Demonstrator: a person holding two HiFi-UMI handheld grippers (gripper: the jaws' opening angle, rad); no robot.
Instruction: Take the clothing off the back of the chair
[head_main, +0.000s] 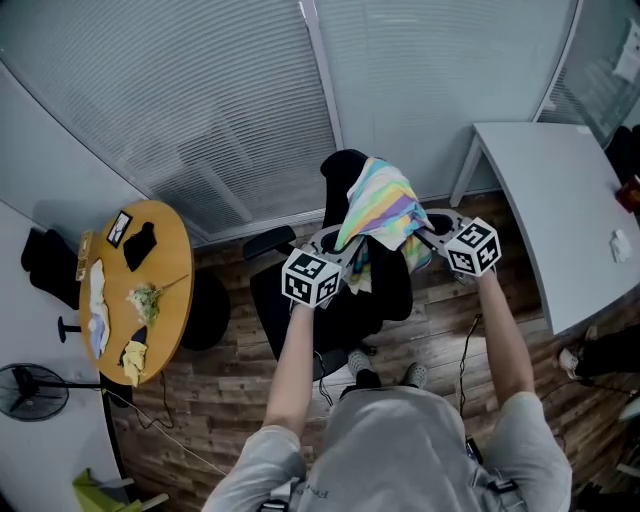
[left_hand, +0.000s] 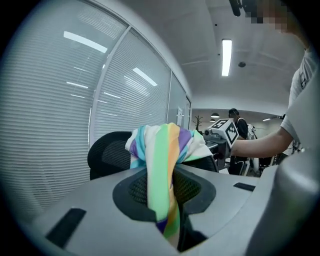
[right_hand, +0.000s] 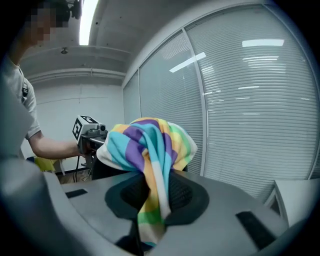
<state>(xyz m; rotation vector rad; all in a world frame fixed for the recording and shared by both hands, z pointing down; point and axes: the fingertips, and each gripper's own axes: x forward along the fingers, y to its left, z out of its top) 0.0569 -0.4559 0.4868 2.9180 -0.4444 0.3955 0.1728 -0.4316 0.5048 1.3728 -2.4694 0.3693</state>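
Person (head_main: 400, 450): grey shirt at the bottom edge of the head view; both forearms reach forward, one gripper per hand.
Left gripper (head_main: 343, 252): jaws clamped on a fold of the clothing (head_main: 380, 205); striped fabric hangs pinched between them.
Right gripper (head_main: 421, 236): jaws clamped on the opposite side of the same clothing.
Clothing: rainbow-striped, bunched between both grippers at the top of the chair (head_main: 340, 172) back; contact with the backrest cannot be determined.
Chair: black, backrest toward the blinds (head_main: 200, 90).
Round table (head_main: 170, 260): wooden, left, well apart from the chair.
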